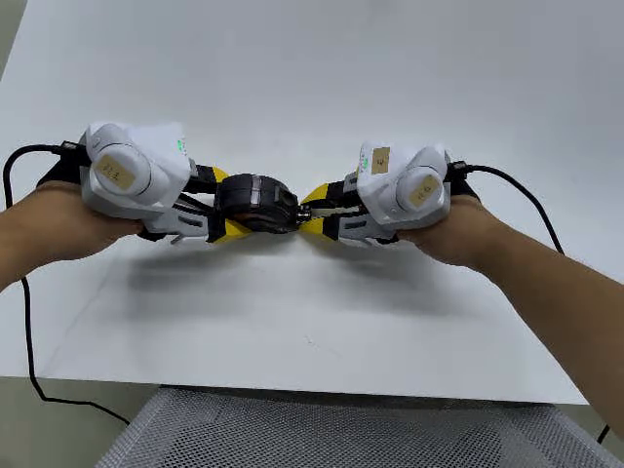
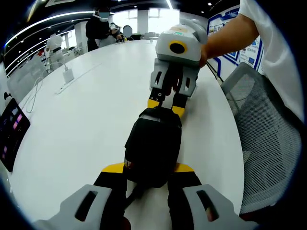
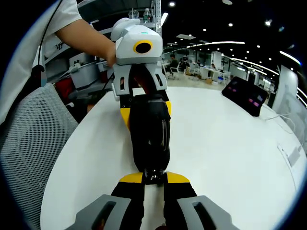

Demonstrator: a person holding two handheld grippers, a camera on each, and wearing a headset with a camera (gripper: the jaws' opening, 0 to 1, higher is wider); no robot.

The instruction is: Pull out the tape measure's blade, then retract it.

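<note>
Grippers meet in the middle of the white table (image 1: 341, 78), tip against tip, and between them is the black round-cased plastic tape measure (image 1: 255, 202). Your left gripper (image 1: 226, 203) pinches the case of the tape measure from its two sides; in the left gripper view the yellow fingertips (image 2: 114, 168) press on the near end of the case and the rest of it goes forward from the jaws. Your right gripper (image 1: 312, 210) faces it from the other side. Its jaws are almost pressed together, and in the right gripper view they close on a small dark tab (image 3: 153, 175) at the end of the case that is nearest to this gripper. The case sits directly in front of the right gripper's tips, touching them, and the left gripper is just behind it. Both grippers are held a little above the table, with their shadow under them. Behind each gripper a thin black cable (image 1: 526, 195) runs away over the table.
</note>
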